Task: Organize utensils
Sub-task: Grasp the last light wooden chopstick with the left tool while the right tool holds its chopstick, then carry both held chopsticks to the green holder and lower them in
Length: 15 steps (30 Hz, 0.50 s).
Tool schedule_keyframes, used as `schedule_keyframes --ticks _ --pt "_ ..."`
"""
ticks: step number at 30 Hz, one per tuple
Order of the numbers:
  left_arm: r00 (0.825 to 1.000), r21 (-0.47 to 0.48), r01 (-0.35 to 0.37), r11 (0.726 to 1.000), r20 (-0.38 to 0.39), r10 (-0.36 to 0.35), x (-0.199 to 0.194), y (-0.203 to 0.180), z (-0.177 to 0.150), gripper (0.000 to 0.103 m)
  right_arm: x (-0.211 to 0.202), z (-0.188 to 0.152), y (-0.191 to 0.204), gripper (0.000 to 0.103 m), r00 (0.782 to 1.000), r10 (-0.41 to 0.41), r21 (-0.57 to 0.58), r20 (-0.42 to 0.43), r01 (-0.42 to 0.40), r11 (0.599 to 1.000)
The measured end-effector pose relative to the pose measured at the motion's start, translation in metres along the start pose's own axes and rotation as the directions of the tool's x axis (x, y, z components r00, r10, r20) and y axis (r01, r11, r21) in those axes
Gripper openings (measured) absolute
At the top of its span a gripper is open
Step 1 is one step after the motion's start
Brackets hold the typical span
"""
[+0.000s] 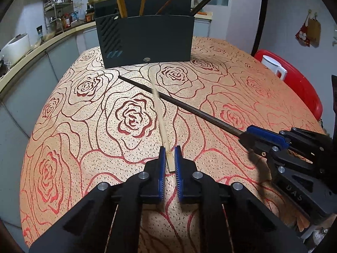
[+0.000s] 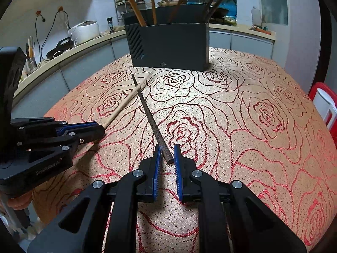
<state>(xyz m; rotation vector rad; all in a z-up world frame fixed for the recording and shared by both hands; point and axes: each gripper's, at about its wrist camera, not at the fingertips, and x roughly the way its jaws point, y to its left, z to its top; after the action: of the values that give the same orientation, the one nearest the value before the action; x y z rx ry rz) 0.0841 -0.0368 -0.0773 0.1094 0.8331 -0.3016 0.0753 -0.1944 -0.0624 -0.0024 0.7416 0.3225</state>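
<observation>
The left gripper (image 1: 169, 158) is clamped on the near end of a pale, thin bamboo chopstick (image 1: 161, 122); the right gripper (image 2: 167, 155) is clamped on the butt of a dark, round wooden chopstick (image 2: 150, 117). The sticks cross mid-cloth on the rose-patterned tablecloth (image 2: 242, 126), tips toward the black rectangular utensil holder (image 1: 145, 40) at the far edge. Both are probably light, stiff and smooth; held at the end, each could pivot.

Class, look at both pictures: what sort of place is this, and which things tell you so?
Most likely a home kitchen: a rice cooker on the counter, a rack of bottles, and a chopstick holder.
</observation>
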Motion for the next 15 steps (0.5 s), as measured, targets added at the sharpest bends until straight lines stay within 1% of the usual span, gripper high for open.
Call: schedule_keyframes --ticks 4,8,10,14,15 --pt "1.0 -0.009 -0.008 1.0 0.003 0.008 -0.006 0.005 0.001 0.007 0.0 0.0 0.002 0.011 1.0 0.008 -0.005 -0.001 -0.008 1.0" --pt "0.999 -0.02 -0.026 0.999 0.045 0.027 -0.024 0.016 0.007 0.007 -0.003 0.004 0.0 0.01 0.999 0.038 0.023 -0.008 -0.038 0.999" --pt "0.997 -0.02 -0.038 0.999 0.073 0.04 -0.036 0.021 0.011 0.007 -0.009 0.008 -0.001 0.009 0.999 0.044 0.032 0.008 -0.044 0.998" --pt "0.989 -0.023 -0.063 0.998 0.13 0.065 -0.062 0.033 0.02 0.006 -0.032 0.022 -0.007 0.008 0.995 0.058 0.058 0.077 -0.063 0.996" --pt "0.987 -0.024 -0.067 0.997 0.142 0.069 -0.067 0.035 0.022 0.0 -0.037 0.025 -0.009 0.008 0.994 0.062 0.063 0.091 -0.068 0.996"
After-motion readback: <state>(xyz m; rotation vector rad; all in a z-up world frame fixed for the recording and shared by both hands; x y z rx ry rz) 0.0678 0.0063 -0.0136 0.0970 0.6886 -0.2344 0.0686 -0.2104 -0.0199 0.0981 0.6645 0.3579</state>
